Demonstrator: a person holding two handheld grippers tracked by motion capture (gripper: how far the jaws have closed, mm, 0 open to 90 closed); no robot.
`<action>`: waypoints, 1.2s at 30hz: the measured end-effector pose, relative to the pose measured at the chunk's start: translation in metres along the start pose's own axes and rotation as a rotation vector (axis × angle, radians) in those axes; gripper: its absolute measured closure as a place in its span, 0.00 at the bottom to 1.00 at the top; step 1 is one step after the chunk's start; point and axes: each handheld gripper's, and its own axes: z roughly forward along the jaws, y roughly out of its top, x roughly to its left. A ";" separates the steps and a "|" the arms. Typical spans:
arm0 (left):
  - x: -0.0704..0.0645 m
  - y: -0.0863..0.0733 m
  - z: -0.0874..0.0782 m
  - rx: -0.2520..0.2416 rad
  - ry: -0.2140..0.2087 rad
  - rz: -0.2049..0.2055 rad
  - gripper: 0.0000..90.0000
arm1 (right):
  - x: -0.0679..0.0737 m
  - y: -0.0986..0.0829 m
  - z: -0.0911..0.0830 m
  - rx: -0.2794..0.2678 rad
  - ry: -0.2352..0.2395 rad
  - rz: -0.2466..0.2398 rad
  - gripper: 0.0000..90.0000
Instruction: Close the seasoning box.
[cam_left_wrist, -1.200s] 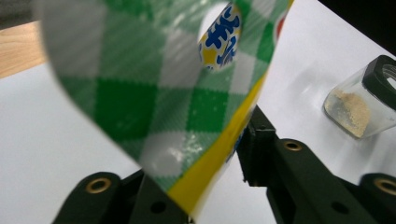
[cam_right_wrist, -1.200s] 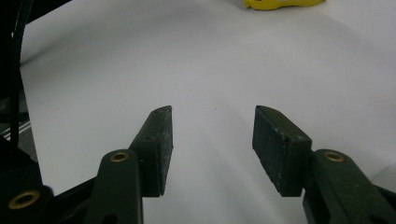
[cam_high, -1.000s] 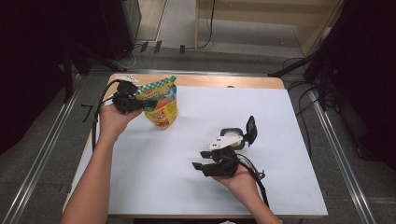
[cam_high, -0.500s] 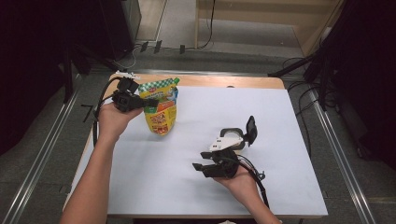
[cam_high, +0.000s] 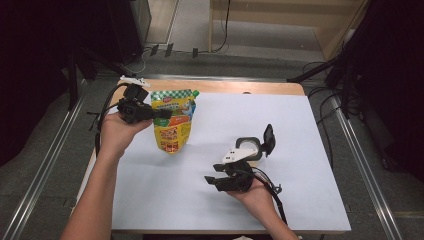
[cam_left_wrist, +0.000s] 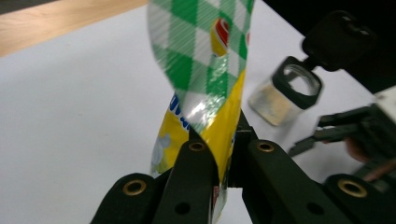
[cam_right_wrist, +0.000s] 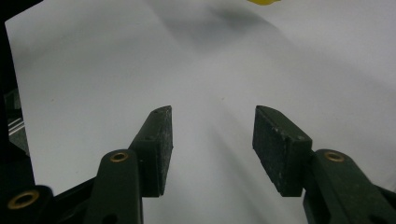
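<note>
Room: dark surroundings, grey floor with metal rails (cam_high: 45, 172) running along both sides of the table, and black cables (cam_high: 220, 30) lying on the floor beyond the far edge.

Surface: rectangular white-topped table (cam_high: 310, 150), with a strip of bare light wood (cam_high: 250, 87) showing along its far edge.

Task object: a glossy plastic stand-up pouch, yellow body with a green-and-white checked top band and a small green corner spout (cam_high: 172, 120). It is held above the left half of the table, near the far edge. Long axis near vertical, slightly tilted; checked top and spout up and away from the person, yellow bottom edge hanging down toward the tabletop. Whether the bottom touches the surface cannot be told.

Left gripper (cam_high: 160, 115): jaws closed tight on the pouch at its upper part, just below the checked band; in the left gripper view the film (cam_left_wrist: 210, 93) is pinched and creased between the two black jaws.

Right gripper (cam_high: 212, 181): rests low over the near centre of the table, well apart from the pouch. Its jaws stand wide apart with nothing between them, bare white surface beneath.

Small clear square jar with a black hinged lid flipped open (cam_high: 252, 147): upright on the table just beyond the right gripper.
</note>
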 end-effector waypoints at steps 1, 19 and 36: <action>-0.001 0.000 0.000 0.003 -0.004 -0.005 1.00 | 0.000 0.000 0.001 0.000 0.000 -0.001 0.54; -0.035 -0.002 0.007 0.047 -0.053 -0.003 1.00 | -0.001 -0.002 0.013 -0.009 -0.001 0.000 0.50; -0.061 -0.005 0.012 0.071 -0.107 0.014 1.00 | -0.004 -0.001 0.027 0.013 -0.014 0.041 0.43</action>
